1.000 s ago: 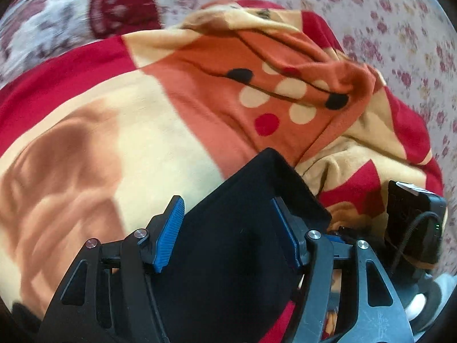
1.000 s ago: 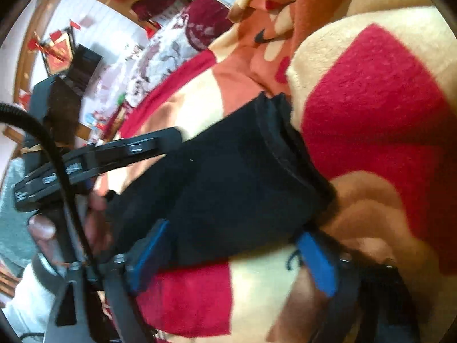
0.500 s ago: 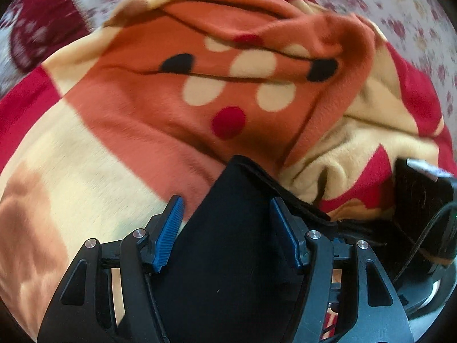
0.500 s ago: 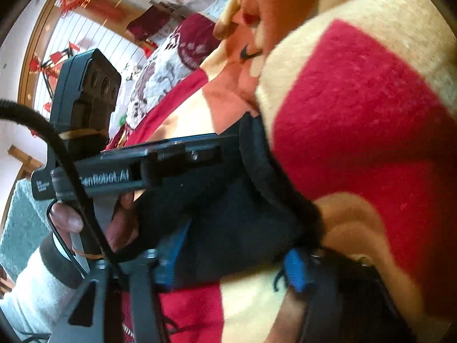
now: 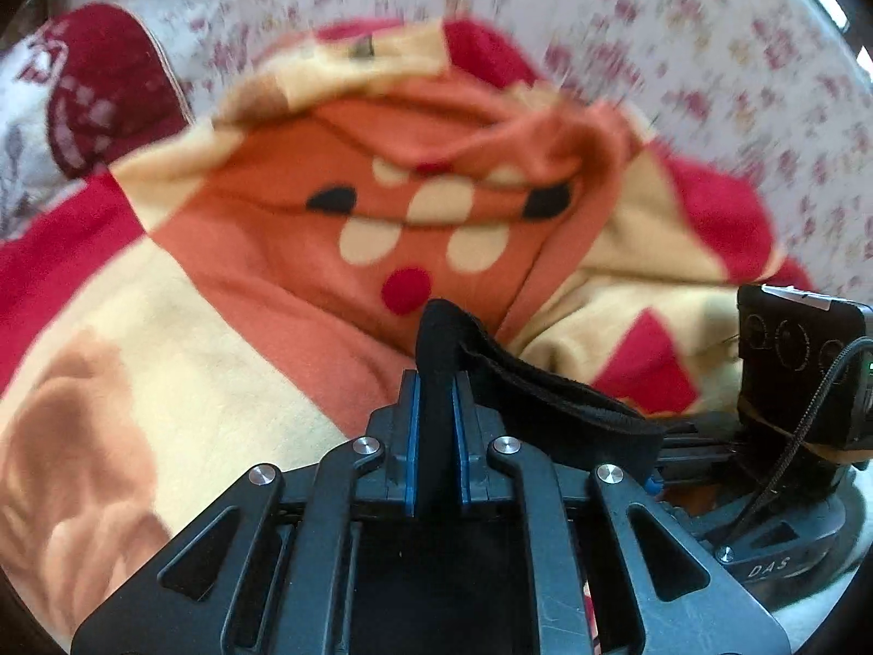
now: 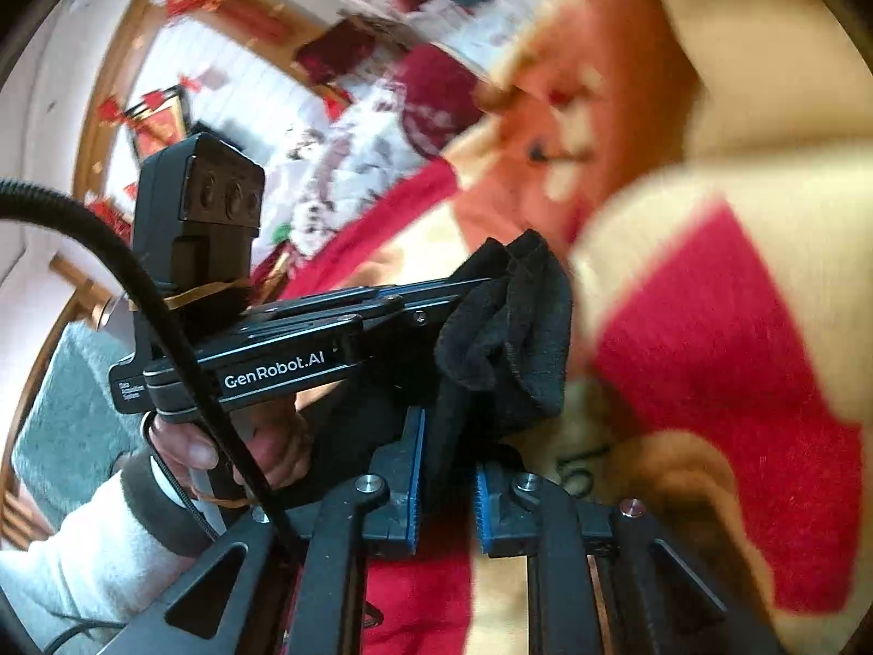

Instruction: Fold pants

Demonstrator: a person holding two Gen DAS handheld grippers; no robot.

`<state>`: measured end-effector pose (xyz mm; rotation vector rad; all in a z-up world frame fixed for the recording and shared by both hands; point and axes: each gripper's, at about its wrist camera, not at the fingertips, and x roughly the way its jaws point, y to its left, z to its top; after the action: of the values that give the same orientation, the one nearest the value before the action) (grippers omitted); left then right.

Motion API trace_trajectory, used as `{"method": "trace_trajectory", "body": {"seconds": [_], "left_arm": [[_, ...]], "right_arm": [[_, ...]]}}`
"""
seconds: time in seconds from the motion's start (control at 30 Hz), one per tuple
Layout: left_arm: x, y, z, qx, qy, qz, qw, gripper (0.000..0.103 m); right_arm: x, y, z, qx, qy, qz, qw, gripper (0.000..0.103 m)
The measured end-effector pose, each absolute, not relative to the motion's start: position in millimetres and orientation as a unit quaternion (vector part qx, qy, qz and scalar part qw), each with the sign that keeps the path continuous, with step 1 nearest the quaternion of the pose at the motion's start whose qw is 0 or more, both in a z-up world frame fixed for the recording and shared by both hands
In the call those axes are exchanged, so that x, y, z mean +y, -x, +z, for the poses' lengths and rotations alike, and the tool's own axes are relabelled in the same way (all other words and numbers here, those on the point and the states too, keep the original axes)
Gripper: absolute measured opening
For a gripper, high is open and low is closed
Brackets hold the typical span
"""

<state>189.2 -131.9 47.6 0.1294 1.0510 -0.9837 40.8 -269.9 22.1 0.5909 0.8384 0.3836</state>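
Note:
The black pants [image 5: 545,398] lie bunched on a red, cream and orange blanket [image 5: 262,284]. My left gripper [image 5: 435,382] has its jaws closing tight on an upright fold of them, blue pads pressing the cloth from both sides. A waistband strip runs right from that fold toward the right gripper's camera housing [image 5: 796,349]. In the right wrist view, my right gripper [image 6: 448,447] has jaws closing with a bunch of the black pants [image 6: 507,327] between the pads, which touch it. The left gripper [image 6: 474,284] reaches in from the left, close above.
A person's hand [image 6: 256,447] in a white sleeve [image 6: 82,562] holds the left gripper's handle. The blanket [image 6: 736,327] rises in a hump at the right. A floral bedsheet [image 5: 655,27] lies beyond it, with a dark red and white pillow [image 5: 82,98] at far left.
Both grippers went from wide open around the flat black cloth to clamped on it. The cloth is now gathered into narrow folds and both hands have risen a little.

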Motion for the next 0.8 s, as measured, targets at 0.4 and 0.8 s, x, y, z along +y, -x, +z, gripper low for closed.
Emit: {"method": "trace_trajectory", "body": {"seconds": [0.4,0.8], "left_arm": [[20,-144,124,0.411,0.075,-0.389,0.821,0.009],[185,-72,64,0.462,0.195,-0.161,0.850,0.009]], "right_arm": [[-153,-33,113,0.359,-0.102,0.338,0.864,0.014],[-7,-71,16,0.518,-0.015,0.419,0.745,0.028]]}}
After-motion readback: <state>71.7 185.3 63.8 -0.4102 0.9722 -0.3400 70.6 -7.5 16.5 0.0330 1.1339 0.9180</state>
